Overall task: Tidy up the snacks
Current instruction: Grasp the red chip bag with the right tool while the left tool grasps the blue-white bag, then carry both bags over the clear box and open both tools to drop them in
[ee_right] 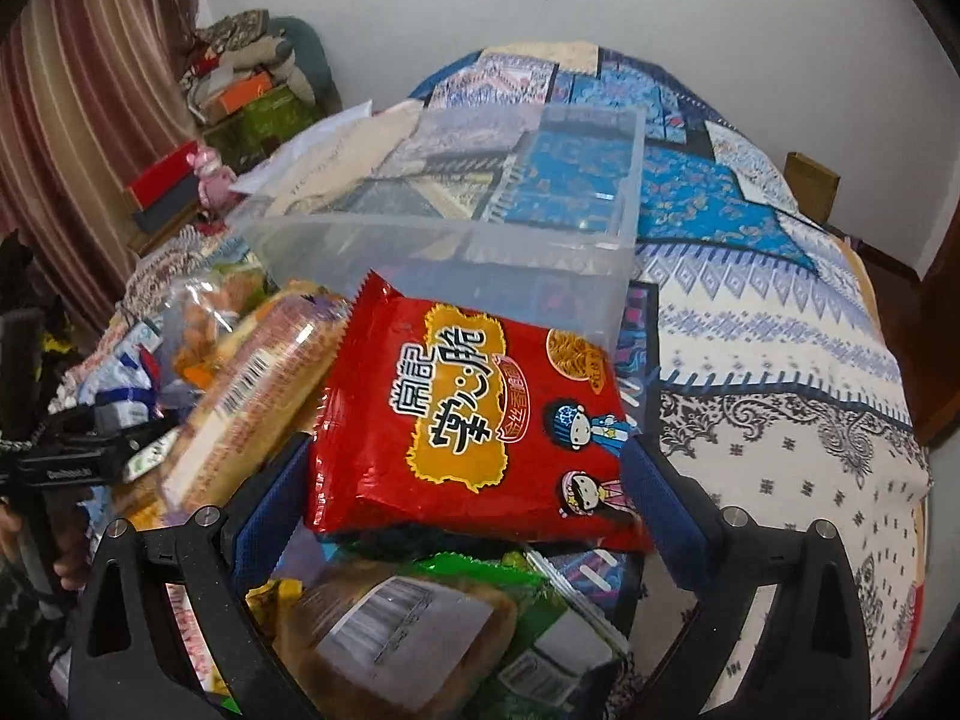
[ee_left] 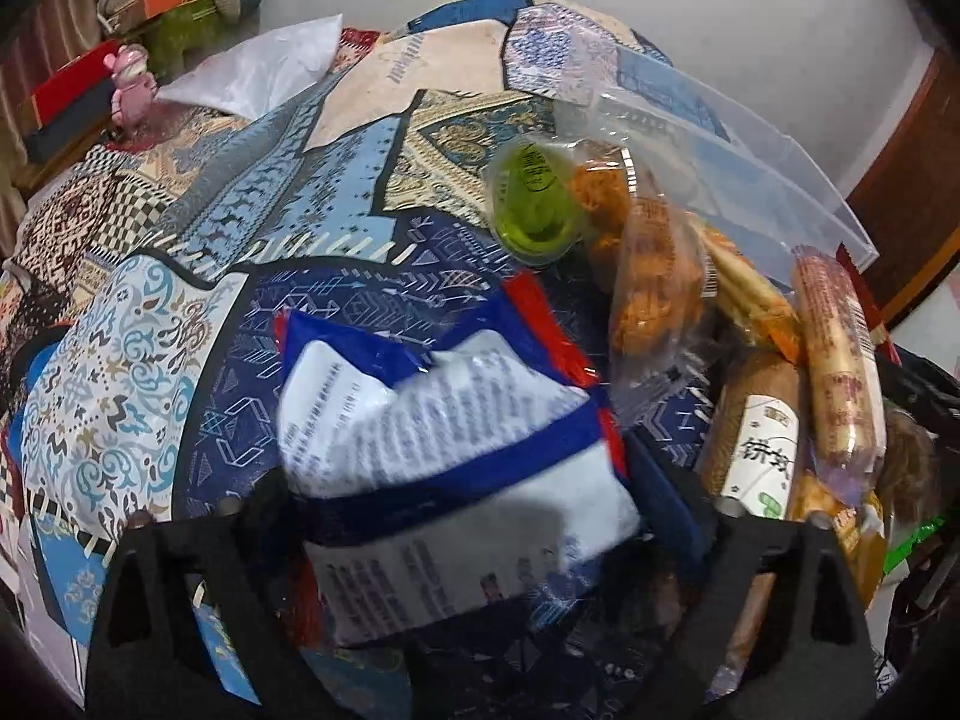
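While the left gripper (ee_left: 462, 480) clamps a white packet (ee_left: 456, 450), the right gripper (ee_right: 468, 480) grasps a red packet (ee_right: 474, 420) (both lifted).

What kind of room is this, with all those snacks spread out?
Most likely a bedroom at home. The snacks lie on a bed with a patchwork cover, striped curtains hang at one side, and folded bedding and boxes are piled in the corner.

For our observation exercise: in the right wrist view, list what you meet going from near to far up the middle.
Brown snack pack with barcode label → red noodle-snack bag → clear plastic bin → patchwork bedspread → white wall.
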A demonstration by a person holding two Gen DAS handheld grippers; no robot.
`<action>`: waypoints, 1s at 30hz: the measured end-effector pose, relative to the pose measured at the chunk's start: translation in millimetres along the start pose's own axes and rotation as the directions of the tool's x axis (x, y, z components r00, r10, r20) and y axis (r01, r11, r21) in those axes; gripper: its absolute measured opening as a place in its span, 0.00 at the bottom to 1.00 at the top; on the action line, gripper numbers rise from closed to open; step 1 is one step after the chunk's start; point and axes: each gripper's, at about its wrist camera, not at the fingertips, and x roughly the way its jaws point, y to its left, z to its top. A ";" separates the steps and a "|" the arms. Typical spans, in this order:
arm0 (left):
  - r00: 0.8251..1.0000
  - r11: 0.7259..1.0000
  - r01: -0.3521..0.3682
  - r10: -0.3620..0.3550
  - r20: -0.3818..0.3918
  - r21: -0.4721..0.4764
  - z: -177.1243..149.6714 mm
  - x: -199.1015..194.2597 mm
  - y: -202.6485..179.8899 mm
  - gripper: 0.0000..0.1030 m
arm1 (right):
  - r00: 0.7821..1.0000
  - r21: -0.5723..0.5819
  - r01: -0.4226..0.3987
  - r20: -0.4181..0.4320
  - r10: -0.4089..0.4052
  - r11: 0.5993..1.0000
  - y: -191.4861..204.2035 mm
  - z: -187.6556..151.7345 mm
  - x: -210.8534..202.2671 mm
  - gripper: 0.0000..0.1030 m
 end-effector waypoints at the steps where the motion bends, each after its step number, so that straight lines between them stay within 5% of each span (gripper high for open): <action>1: 1.000 1.000 0.000 0.000 0.006 0.011 -0.2 -1.6 -2.1 0.82 | 1.000 -0.005 0.005 -0.007 -0.005 1.000 0.9 -0.8 2.8 0.97; 6: 0.999 0.999 -0.030 0.029 0.037 0.039 0.5 -8.5 -7.2 0.77 | 1.000 -0.014 0.015 0.011 -0.015 1.000 1.8 -1.1 2.0 0.94; 11: 0.996 0.998 -0.041 0.037 0.078 0.043 4.3 -23.8 -6.4 0.64 | 0.999 0.007 -0.013 0.036 0.013 1.000 -4.5 0.2 -3.4 0.69; 22: 0.984 0.997 -0.052 0.041 0.173 0.063 15.0 -59.3 -15.0 0.62 | 0.988 -0.002 0.071 0.138 -0.070 0.997 -0.5 2.2 -40.5 0.20; 30: 0.969 0.996 -0.018 -0.004 0.246 0.090 31.9 -86.9 -32.1 0.62 | 0.982 0.066 0.043 0.182 -0.055 0.997 -18.1 7.2 -67.3 0.19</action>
